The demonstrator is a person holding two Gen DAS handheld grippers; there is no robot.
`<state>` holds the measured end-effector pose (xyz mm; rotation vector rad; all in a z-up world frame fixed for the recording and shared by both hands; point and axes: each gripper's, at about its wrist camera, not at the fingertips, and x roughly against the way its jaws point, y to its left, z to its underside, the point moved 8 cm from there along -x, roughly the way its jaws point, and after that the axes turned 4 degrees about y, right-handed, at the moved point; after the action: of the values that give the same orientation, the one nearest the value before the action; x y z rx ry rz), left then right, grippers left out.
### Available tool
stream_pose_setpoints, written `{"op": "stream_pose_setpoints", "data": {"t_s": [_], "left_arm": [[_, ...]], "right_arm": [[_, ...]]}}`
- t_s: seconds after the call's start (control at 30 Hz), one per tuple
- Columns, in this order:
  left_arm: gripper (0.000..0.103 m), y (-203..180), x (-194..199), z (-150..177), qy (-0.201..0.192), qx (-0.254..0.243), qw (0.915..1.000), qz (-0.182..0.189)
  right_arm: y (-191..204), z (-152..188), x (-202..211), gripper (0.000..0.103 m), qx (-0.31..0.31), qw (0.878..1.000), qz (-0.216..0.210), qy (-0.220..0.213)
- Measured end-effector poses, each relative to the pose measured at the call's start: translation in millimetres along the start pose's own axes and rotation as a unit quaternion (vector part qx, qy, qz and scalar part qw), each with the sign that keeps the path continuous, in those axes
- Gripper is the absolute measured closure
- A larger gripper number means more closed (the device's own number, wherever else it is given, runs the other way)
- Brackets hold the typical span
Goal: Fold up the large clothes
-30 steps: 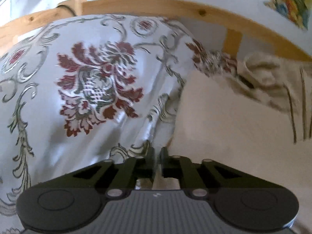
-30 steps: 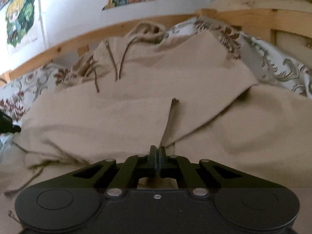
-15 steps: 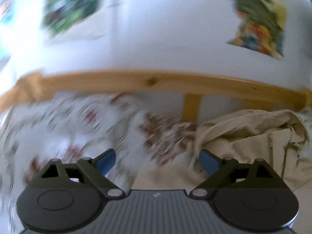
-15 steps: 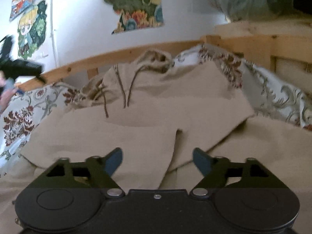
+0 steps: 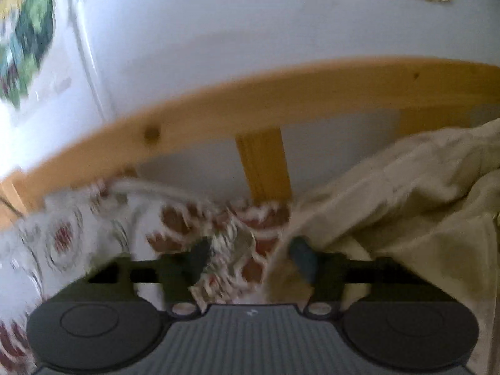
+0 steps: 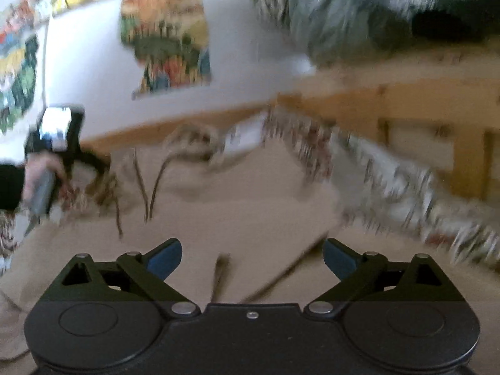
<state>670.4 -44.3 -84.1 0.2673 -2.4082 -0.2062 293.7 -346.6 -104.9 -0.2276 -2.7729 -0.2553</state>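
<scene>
Covering the patterned bedspread (image 5: 103, 228) below the wooden rail (image 5: 281, 93), the beige hoodie (image 6: 237, 206) lies spread for folding. The right gripper (image 6: 252, 257) gapes wide and empty above it; the left gripper (image 5: 253, 256) has been narrowing, half-open at the garment's edge, presumably for a grab.

A wooden-railed bed (image 5: 281, 93) carried a floral bedspread (image 5: 109, 228) – and on that bedspread lay a beige hoodie (image 6: 234, 206), rumpled toward the rail.

My left claw (image 5: 251, 257) partly open, jaws just been closing in. Right claw (image 6: 252, 257) spread wide, jaws just opened further. My left hand (image 6: 39, 175) grips its handle.
</scene>
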Motion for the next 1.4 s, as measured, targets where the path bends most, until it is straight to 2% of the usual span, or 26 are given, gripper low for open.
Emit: {"op": "stream_pose_setpoints", "data": {"t_s": [0.03,0.1,0.17,0.2,0.27,0.3,0.33,0.37,0.4,0.43,0.5,0.63,0.7,0.73,0.77,0.87,1.07,1.2,1.33,1.4], "left_arm": [[0.061,0,-2,3,-0.001,-0.001,0.9999,0.011],[0.060,1,-4,9,-0.005,-0.020,0.9995,0.023],[0.060,3,-6,13,-0.005,-0.043,0.9987,0.029],[0.060,4,-4,13,-0.009,-0.047,0.9985,0.027],[0.060,3,-3,8,-0.016,-0.050,0.9979,0.038],[0.062,3,-2,4,-0.017,-0.050,0.9977,0.043],[0.071,2,-2,0,-0.019,-0.047,0.9975,0.049],[0.078,2,0,-1,-0.021,-0.045,0.9971,0.058],[0.095,2,3,-3,-0.021,-0.046,0.9966,0.066],[0.099,2,4,-4,-0.024,-0.045,0.9961,0.071],[0.100,3,12,-4,-0.044,-0.046,0.9953,0.073],[0.101,9,29,-8,-0.092,-0.050,0.9924,0.065],[0.101,16,36,-9,-0.111,-0.039,0.9912,0.061],[0.101,19,40,-8,-0.116,-0.030,0.9909,0.061],[0.101,23,43,-7,-0.121,-0.021,0.9906,0.060],[0.101,38,56,3,-0.157,0.007,0.9857,0.060],[0.101,60,86,50,-0.212,0.033,0.9748,0.060],[0.101,59,103,82,-0.233,0.013,0.9715,0.043],[0.100,62,132,110,-0.264,-0.017,0.9633,0.048],[0.100,59,135,125,-0.253,-0.049,0.9647,0.056]], "right_arm": [[-6,-11,5,0.006,0.005,1.000,0.006,-0.021],[-11,-32,6,0.006,0.031,0.998,0.013,-0.045],[-6,-55,-9,0.006,0.055,0.997,-0.008,-0.058],[1,-67,-27,0.008,0.071,0.996,-0.033,-0.050],[18,-89,-73,0.022,0.089,0.993,-0.077,0.002],[28,-99,-99,0.024,0.092,0.991,-0.095,0.030],[35,-109,-119,0.026,0.095,0.989,-0.103,0.045],[43,-117,-139,0.027,0.098,0.989,-0.100,0.049],[50,-125,-160,0.027,0.105,0.989,-0.092,0.057],[57,-131,-182,0.032,0.112,0.988,-0.079,0.072],[66,-141,-219,0.042,0.122,0.987,-0.056,0.089],[81,-152,-276,0.043,0.164,0.982,-0.013,0.095],[83,-152,-292,0.055,0.163,0.981,0.000,0.103],[82,-152,-293,0.085,0.152,0.983,0.000,0.104],[80,-153,-291,0.097,0.136,0.986,-0.005,0.098],[75,-155,-258,0.100,0.118,0.992,-0.015,0.035],[61,-142,-184,0.100,0.158,0.986,-0.031,-0.047],[59,-116,-158,0.100,0.205,0.976,-0.028,-0.060],[56,-111,-124,0.100,0.193,0.977,-0.032,-0.085],[55,-105,-109,0.100,0.192,0.977,-0.032,-0.088]]}}
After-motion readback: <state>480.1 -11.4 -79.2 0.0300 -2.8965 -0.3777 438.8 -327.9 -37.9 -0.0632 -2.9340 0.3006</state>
